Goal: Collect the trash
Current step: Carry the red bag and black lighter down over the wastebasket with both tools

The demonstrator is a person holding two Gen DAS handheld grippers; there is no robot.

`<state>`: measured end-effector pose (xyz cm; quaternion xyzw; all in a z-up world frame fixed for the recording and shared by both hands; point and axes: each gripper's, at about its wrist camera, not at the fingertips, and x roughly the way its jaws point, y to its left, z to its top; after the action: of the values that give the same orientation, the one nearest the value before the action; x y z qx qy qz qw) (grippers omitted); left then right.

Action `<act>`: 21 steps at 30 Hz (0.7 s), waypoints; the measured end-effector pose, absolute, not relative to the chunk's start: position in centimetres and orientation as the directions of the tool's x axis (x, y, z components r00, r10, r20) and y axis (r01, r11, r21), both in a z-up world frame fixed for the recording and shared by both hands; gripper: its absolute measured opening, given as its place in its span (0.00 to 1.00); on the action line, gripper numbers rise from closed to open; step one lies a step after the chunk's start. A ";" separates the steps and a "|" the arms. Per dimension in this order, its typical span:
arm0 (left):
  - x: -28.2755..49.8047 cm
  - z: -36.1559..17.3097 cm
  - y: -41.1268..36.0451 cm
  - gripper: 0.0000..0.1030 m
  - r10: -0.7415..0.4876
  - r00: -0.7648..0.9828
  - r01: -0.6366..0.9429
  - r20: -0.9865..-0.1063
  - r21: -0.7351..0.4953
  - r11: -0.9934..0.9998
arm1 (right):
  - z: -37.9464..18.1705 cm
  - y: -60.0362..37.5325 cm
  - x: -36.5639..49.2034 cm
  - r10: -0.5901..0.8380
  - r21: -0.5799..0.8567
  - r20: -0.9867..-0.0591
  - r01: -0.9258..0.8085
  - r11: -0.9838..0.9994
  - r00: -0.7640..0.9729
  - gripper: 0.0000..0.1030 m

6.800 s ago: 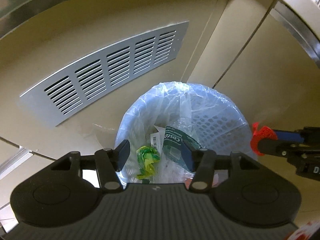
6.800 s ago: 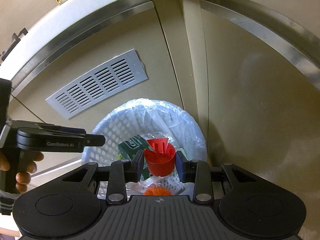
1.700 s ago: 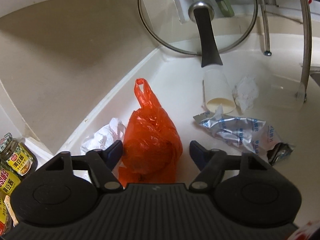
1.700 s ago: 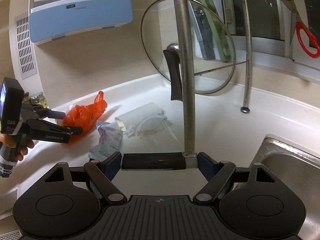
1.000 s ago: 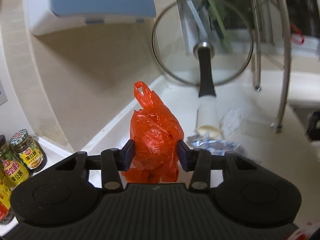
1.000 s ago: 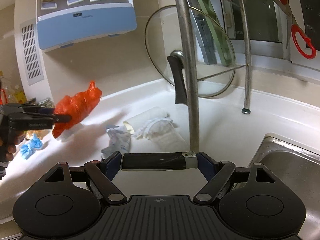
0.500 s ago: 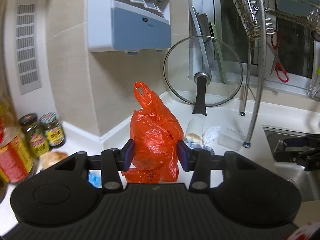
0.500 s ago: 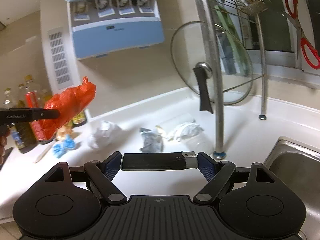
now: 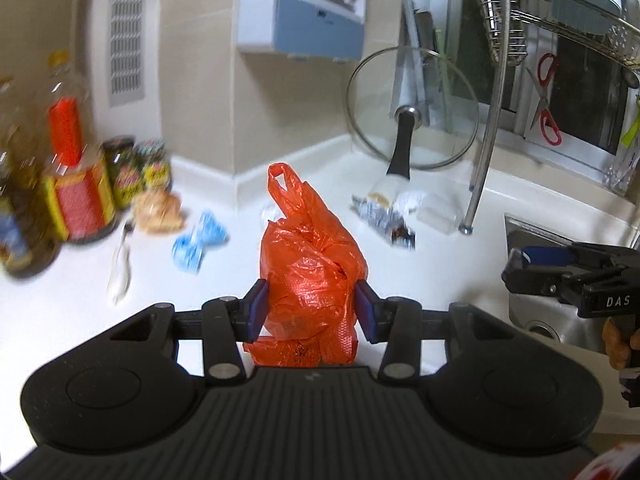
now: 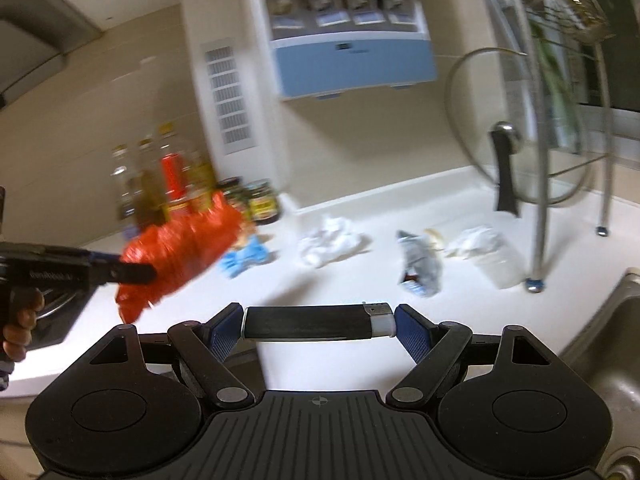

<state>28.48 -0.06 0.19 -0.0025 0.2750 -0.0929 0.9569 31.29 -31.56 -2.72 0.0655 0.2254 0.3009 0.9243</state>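
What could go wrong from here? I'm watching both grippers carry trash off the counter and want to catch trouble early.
1. The left gripper pinches only crumpled film of the orange bag; thin plastic might slip or tear on the way.
2. The right gripper holds the black lighter end to end with the jaws spread wide; a small twist could pop it loose.
3. The bottles stand close to the left gripper's path and could be knocked.
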 end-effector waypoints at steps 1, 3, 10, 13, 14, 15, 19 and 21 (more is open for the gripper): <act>27.8 -0.1 0.1 0.41 -0.175 0.827 0.165 -0.534 -0.068 0.984 | -2.7 -31.2 30.9 0.598 0.260 -0.379 -0.540 0.801 0.706 0.79; 26.4 -0.5 0.5 0.41 -0.160 0.820 0.137 -0.550 -0.083 0.987 | -2.7 -30.6 30.2 0.621 0.273 -0.381 -0.559 0.783 0.685 0.79; 22.2 -2.7 2.0 0.41 -0.122 0.794 0.057 -0.595 -0.128 0.990 | -3.8 -27.7 27.7 0.693 0.308 -0.415 -0.626 0.717 0.590 0.79; 20.8 -4.0 2.3 0.41 -0.114 0.773 0.034 -0.624 -0.138 0.990 | -4.9 -26.1 26.8 0.712 0.329 -0.446 -0.640 0.694 0.542 0.79; 20.4 -4.4 2.4 0.41 -0.114 0.765 0.029 -0.634 -0.144 0.989 | -5.3 -25.7 26.5 0.717 0.336 -0.456 -0.644 0.687 0.527 0.79; 20.0 -4.9 2.5 0.41 -0.113 0.756 0.022 -0.644 -0.147 0.989 | -5.8 -25.2 26.2 0.719 0.341 -0.470 -0.647 0.682 0.512 0.79; 18.9 -6.8 2.9 0.41 -0.102 0.726 -0.010 -0.680 -0.159 0.987 | -8.0 -23.9 25.1 0.717 0.356 -0.525 -0.647 0.674 0.459 0.79; 18.6 -7.7 3.2 0.41 -0.106 0.710 -0.022 -0.696 -0.172 0.985 | -9.4 -23.1 24.5 0.711 0.352 -0.556 -0.652 0.671 0.431 0.79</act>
<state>18.62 3.17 -7.74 -0.0838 0.3803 -0.0228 0.9208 24.54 -23.10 -9.35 0.0420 0.3489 0.4033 0.8449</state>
